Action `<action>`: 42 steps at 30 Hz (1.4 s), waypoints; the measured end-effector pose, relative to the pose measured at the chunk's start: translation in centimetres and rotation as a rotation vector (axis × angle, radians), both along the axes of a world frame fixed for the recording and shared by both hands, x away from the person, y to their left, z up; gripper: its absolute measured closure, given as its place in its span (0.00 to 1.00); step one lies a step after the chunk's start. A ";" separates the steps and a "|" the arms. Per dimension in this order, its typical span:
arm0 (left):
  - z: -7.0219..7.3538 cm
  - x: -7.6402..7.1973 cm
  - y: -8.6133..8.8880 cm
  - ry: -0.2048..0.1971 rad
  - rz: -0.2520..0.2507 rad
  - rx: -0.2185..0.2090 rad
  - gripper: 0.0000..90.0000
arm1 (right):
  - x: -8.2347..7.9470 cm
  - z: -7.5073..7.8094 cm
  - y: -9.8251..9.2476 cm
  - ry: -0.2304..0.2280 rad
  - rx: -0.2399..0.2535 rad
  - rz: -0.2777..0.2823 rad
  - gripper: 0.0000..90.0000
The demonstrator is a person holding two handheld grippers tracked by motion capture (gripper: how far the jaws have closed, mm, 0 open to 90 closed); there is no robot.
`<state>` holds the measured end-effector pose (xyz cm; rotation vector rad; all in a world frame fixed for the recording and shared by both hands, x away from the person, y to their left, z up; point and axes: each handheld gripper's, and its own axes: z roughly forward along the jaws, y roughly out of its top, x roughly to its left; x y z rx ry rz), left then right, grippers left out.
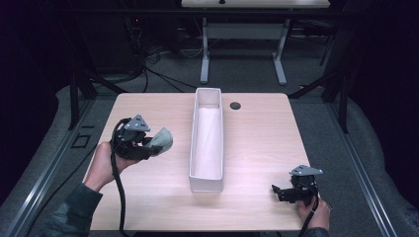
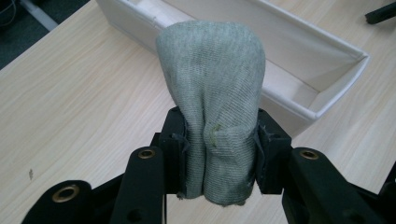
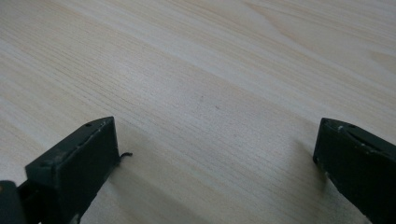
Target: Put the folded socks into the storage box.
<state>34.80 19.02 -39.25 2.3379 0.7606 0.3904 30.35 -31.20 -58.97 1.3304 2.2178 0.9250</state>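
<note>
Clamped between the two black jaws of the left gripper [image 2: 218, 154] is a grey-green knitted cloth [image 2: 212, 98], a soft rolled bundle with a fine ribbed weave; it is pinched narrow at the jaws and swells to a rounded end beyond them. In the high view this gripper [image 1: 148, 145] sits at the left centre of the frame, held by the person's left hand [image 1: 104, 165], with the cloth [image 1: 162, 139] pointing toward a long white bin [image 1: 206, 148] just beside it. The bin is a narrow rectangular box with thin, smooth walls and a pale interior, running up the middle of the frame; in the left gripper view its corner [image 2: 345, 70] lies right behind the cloth.

The right gripper [image 1: 282, 191], at the lower right of the high view, is held by the right hand [image 1: 316, 212]; its jaws stand wide apart with nothing between them, hovering low over bare wood [image 3: 210, 93].

The tabletop [image 1: 257, 138] is light wood laminate with fine straight grain and a small dark round grommet [image 1: 235, 105] near its far edge. Around it the room is dim, with grey carpet [image 1: 321, 128], loose cables and the white legs of another desk [image 1: 242, 49] at the top of the frame.
</note>
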 end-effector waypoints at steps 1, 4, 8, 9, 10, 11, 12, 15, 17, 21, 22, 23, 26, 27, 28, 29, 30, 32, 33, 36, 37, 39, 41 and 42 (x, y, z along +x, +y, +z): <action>0.1 0.0 -0.2 -0.001 -0.004 -0.001 0.70 | 0.0 0.0 0.0 0.000 0.000 0.000 0.00; 0.4 0.0 -0.8 -0.008 -0.024 0.000 0.70 | 0.0 0.0 0.0 0.000 0.000 0.000 0.00; 0.7 0.0 -1.6 -0.011 -0.043 -0.007 0.69 | 0.0 0.0 0.0 0.000 0.000 0.000 0.00; 0.8 0.0 -1.8 -0.013 -0.051 -0.006 0.69 | 0.0 0.0 0.0 0.000 0.000 0.000 0.00; 0.8 0.0 -2.0 -0.015 -0.055 -0.008 0.69 | 0.0 0.0 0.0 0.000 0.000 0.001 0.00; 0.9 0.0 -2.2 -0.014 -0.060 -0.010 0.69 | 0.0 0.0 0.0 -0.001 -0.001 0.001 0.00; 1.0 0.0 -2.3 -0.015 -0.067 -0.011 0.69 | 0.0 0.0 0.0 -0.001 -0.001 0.001 0.00; 1.1 0.0 -2.8 -0.015 -0.080 -0.016 0.69 | 0.0 0.0 0.0 -0.001 -0.001 0.001 0.00; 1.1 0.0 -3.1 -0.016 -0.092 -0.015 0.69 | 0.0 0.0 0.0 -0.001 -0.001 0.001 0.00; 1.1 0.0 -3.9 -0.017 -0.111 -0.016 0.69 | 0.0 0.0 0.0 -0.001 -0.001 0.001 0.00; 1.1 0.1 -4.1 -0.018 -0.116 -0.015 0.69 | 0.0 0.0 0.0 0.000 0.000 0.001 0.00; 1.2 0.1 -4.2 -0.017 -0.121 -0.014 0.69 | 0.0 0.0 0.0 -0.001 -0.001 0.001 0.00; 1.2 0.1 -4.8 -0.017 -0.135 -0.017 0.69 | 0.0 0.0 0.0 0.000 0.000 0.000 0.00; 1.2 0.1 -5.0 -0.016 -0.140 -0.016 0.69 | 0.0 0.0 0.0 -0.001 -0.001 0.002 0.00; 1.1 0.2 -5.1 -0.016 -0.146 -0.012 0.69 | 0.0 0.0 0.0 -0.001 -0.001 0.001 0.00; 1.1 0.2 -5.3 -0.015 -0.150 -0.014 0.69 | 0.0 0.0 0.0 -0.001 -0.001 0.001 0.00; 1.0 0.3 -5.5 -0.012 -0.150 -0.016 0.69 | 0.0 0.0 0.0 0.000 0.000 0.001 0.00; 0.9 0.4 -5.8 -0.008 -0.159 -0.010 0.69 | 0.0 0.0 0.0 0.000 0.000 0.002 0.00; 0.8 0.5 -6.0 -0.005 -0.159 -0.013 0.69 | 0.0 0.0 0.0 0.000 0.001 0.002 0.00; 0.5 0.7 -6.5 0.002 -0.170 -0.011 0.69 | 0.0 0.0 0.0 0.000 0.000 0.002 0.00; 0.4 0.7 -6.7 0.006 -0.173 -0.009 0.69 | 0.0 0.0 0.0 0.000 0.000 0.002 0.00; 0.3 0.8 -7.0 0.011 -0.181 -0.006 0.69 | 0.0 0.0 0.0 0.000 0.001 0.002 0.00; 0.1 0.8 -7.3 0.015 -0.188 -0.006 0.69 | 0.0 0.0 0.0 0.000 0.000 0.002 0.00; 0.0 0.9 -7.4 0.020 -0.193 -0.005 0.69 | 0.0 0.0 0.0 0.000 0.000 0.002 0.00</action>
